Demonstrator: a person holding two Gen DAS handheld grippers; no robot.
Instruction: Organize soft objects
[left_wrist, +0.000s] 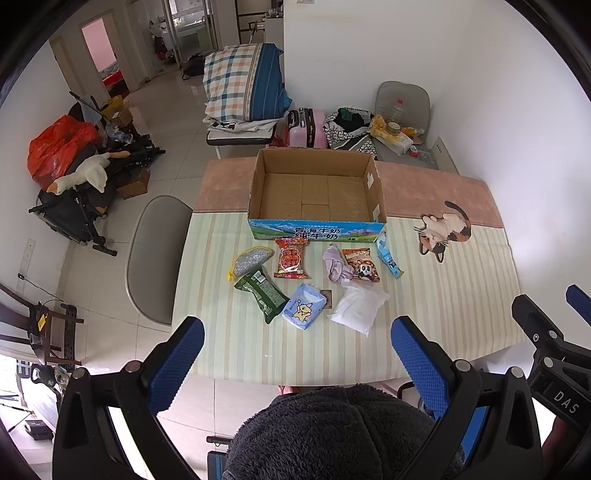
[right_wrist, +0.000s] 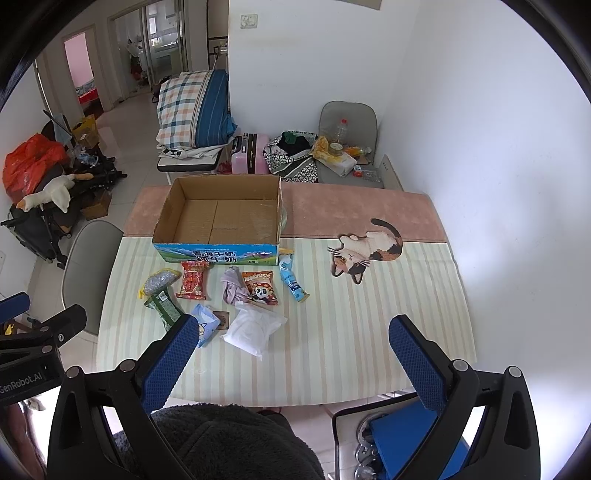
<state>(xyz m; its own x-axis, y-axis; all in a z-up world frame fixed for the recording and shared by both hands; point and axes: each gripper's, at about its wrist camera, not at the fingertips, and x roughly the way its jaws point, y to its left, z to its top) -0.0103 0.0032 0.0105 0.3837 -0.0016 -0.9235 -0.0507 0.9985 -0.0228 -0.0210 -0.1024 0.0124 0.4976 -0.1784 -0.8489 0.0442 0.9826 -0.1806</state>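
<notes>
An empty open cardboard box (left_wrist: 317, 192) (right_wrist: 221, 218) stands at the back of the table. In front of it lie several soft packs: a red snack bag (left_wrist: 291, 258) (right_wrist: 192, 280), a green pack (left_wrist: 263, 295) (right_wrist: 164, 308), a silver scrubber (left_wrist: 249, 260), a lilac cloth (left_wrist: 336, 264) (right_wrist: 232, 288), a panda snack bag (left_wrist: 362, 265) (right_wrist: 261, 288), a blue tube pack (left_wrist: 388, 253) (right_wrist: 291, 282), a blue tissue pack (left_wrist: 304, 311) (right_wrist: 207, 325) and a white bag (left_wrist: 360, 308) (right_wrist: 253, 326). My left gripper (left_wrist: 297, 339) and right gripper (right_wrist: 295, 339) are open and empty, held above the table's near edge.
The table wears a striped cloth (left_wrist: 461, 295) with a cat picture (right_wrist: 365, 251). A grey chair (left_wrist: 155, 254) stands at the table's left side. Behind the table are a pink suitcase (left_wrist: 306, 127), bedding and another loaded chair. My dark fleece sleeve (left_wrist: 332, 432) is below.
</notes>
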